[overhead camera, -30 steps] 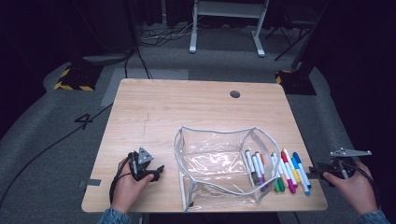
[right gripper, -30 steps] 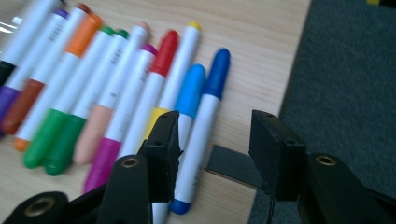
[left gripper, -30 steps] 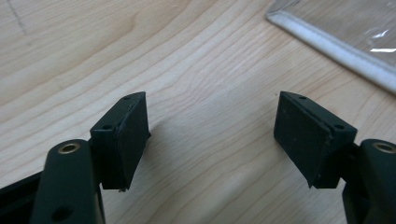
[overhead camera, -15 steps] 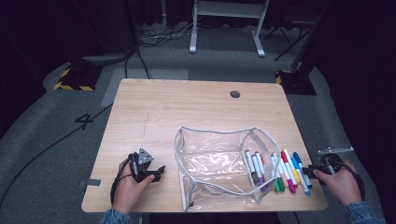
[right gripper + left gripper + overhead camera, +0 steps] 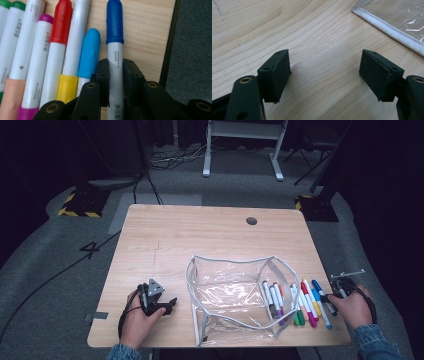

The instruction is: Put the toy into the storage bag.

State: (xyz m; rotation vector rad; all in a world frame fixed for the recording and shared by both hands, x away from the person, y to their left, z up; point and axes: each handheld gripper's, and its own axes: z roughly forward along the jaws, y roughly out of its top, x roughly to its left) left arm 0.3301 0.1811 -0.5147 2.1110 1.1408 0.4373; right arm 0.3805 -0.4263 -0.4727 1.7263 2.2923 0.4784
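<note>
Your left gripper point(image 5: 167, 306) has bare table point(image 5: 200, 235) ahead of it and nothing between its spread jaws; the white-edged rim of the clear pouch point(image 5: 235, 297) lies near, off to one side. On the right you have little room: the blue-capped marker point(image 5: 115, 50) lies touching the light-blue marker point(image 5: 89, 53) on one side, with the table edge near on the other.

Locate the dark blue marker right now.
In the high view the dark blue marker lies outermost in the row, near the table's right edge, right of the light blue marker, between the right tongs.
</note>
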